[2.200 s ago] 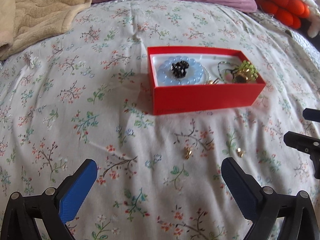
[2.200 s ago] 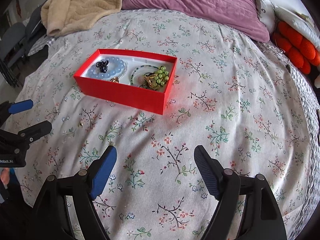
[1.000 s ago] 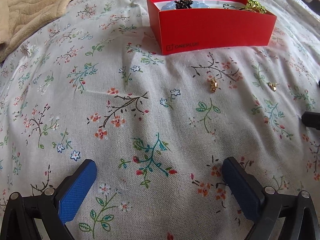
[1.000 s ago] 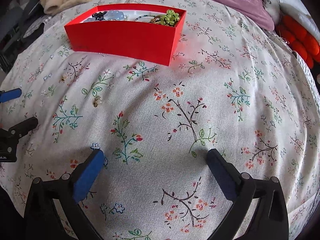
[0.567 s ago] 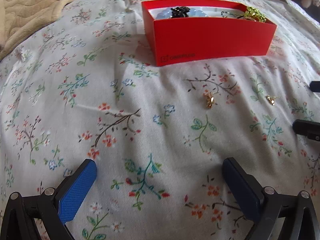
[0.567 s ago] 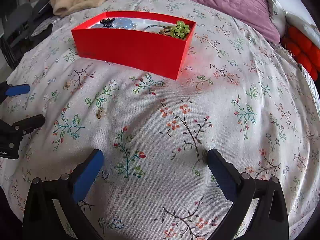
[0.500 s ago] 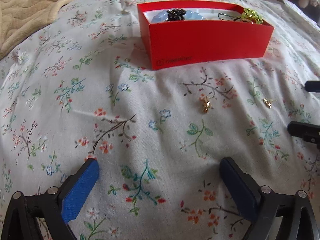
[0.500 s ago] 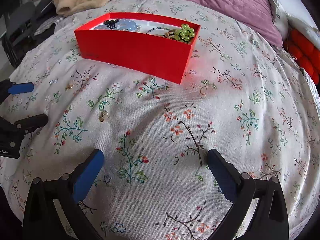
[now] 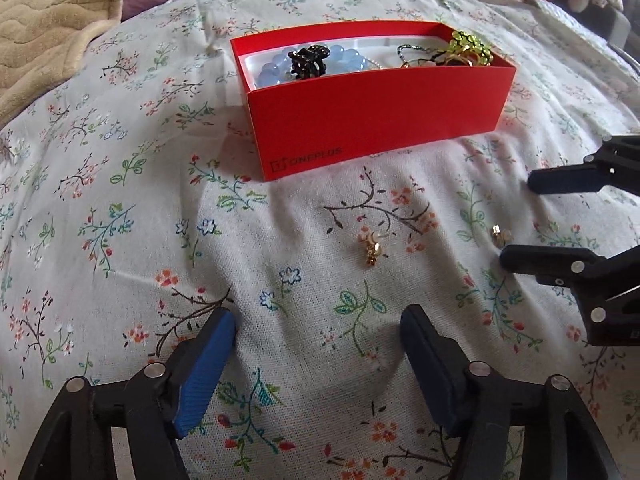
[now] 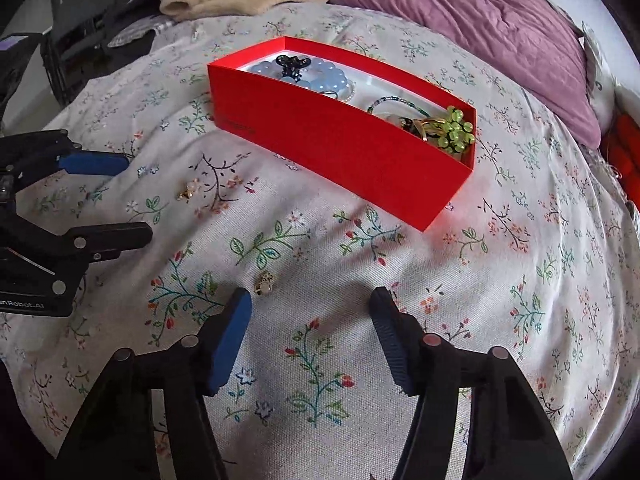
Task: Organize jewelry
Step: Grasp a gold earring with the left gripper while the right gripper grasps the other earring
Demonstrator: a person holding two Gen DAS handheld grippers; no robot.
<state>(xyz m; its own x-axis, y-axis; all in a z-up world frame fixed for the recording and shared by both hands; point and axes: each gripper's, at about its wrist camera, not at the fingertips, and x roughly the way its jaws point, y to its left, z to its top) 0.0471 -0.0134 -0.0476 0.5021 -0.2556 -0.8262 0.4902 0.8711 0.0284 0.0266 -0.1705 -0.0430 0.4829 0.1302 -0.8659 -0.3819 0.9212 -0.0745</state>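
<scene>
Both jaws are closing on nothing. Left gripper [image 9: 318, 326] has one earring [image 9: 372, 246] ahead; right gripper [image 10: 310, 300] has another earring [image 10: 265, 282] just off its left finger. Box [image 9: 380, 120] lies beyond on the bed [image 9: 120, 220].

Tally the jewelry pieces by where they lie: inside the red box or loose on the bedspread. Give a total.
Inside the red box: 4 that I can make out: blue bead bracelet, black claw clip, dark beaded strand, green flower piece; the tangle beside it may hide more.
Loose on the bedspread: 2 small gold earrings.
Total: 6
</scene>
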